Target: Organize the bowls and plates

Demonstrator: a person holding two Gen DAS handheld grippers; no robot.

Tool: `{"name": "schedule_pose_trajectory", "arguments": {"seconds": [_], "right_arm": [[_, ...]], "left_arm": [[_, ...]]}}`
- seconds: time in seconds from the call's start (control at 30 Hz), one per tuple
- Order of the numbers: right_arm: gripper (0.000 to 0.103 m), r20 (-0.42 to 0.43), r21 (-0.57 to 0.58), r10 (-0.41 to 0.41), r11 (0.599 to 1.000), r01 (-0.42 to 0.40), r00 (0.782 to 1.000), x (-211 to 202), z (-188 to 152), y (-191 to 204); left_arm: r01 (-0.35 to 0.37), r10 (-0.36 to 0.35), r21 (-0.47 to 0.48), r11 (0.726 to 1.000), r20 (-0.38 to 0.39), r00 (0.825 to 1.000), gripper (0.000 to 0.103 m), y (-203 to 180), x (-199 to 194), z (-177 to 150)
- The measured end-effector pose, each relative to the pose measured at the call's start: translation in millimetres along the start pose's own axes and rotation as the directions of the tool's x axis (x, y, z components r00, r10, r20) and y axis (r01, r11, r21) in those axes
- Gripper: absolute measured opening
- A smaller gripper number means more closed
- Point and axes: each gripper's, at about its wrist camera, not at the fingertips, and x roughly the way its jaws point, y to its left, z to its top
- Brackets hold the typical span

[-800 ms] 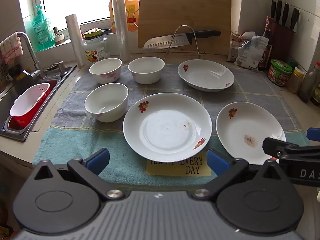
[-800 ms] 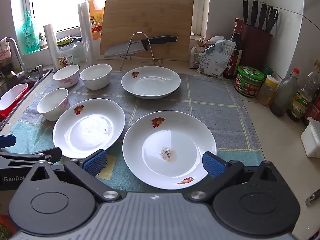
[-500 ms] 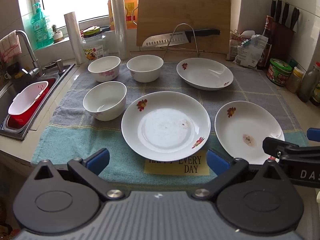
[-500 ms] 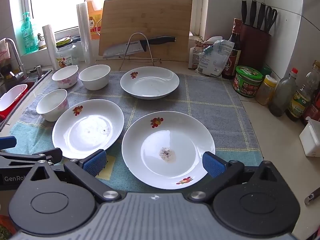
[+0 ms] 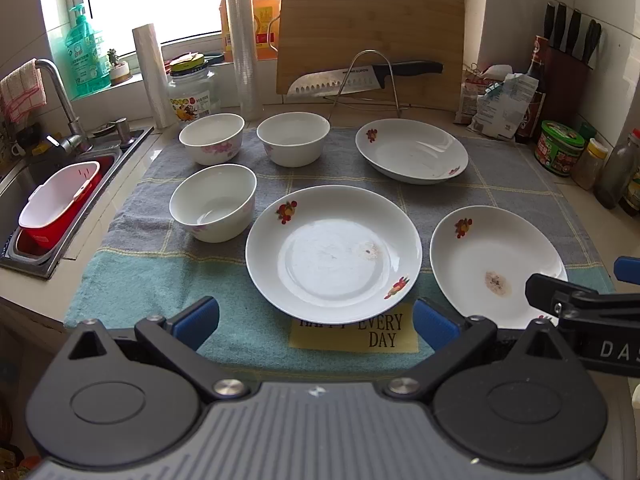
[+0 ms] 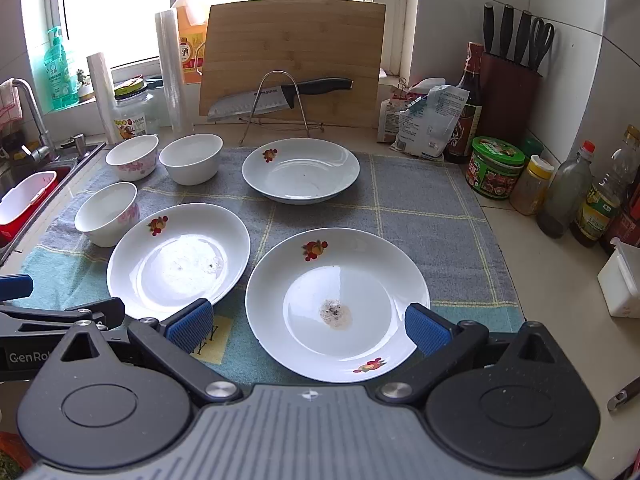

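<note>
Left gripper (image 5: 316, 322) jaws apart, holding nothing, above middle plate (image 5: 333, 252), right gripper (image 6: 308, 326) jaws apart, empty, over stained plate (image 6: 337, 304), third plate (image 6: 300, 170) further back, three bowls (image 5: 213, 201) left, all on checked towel (image 6: 420, 208).

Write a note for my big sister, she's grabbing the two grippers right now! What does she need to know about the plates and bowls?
Left gripper: open, empty, facing the middle plate.
Right gripper: open, empty, over the near edge of the right plate, which has a food spot.
A third plate sits at the back. Three bowls stand apart at left, all on the towel.
Done: nothing stacked.
Left: stack the plates, nest the bowls.
</note>
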Motion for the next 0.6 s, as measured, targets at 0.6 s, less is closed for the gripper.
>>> {"name": "schedule_pose_trajectory", "arguments": {"seconds": [0.6], "right_arm": [[0.103, 0.008, 0.001, -0.001, 1.0, 0.001, 1.0, -3.7, -1.7, -0.9]], "left_arm": [[-0.002, 0.002, -0.009, 1.0, -0.008, 1.0, 0.102, -0.4, -3.2, -1.0]]}}
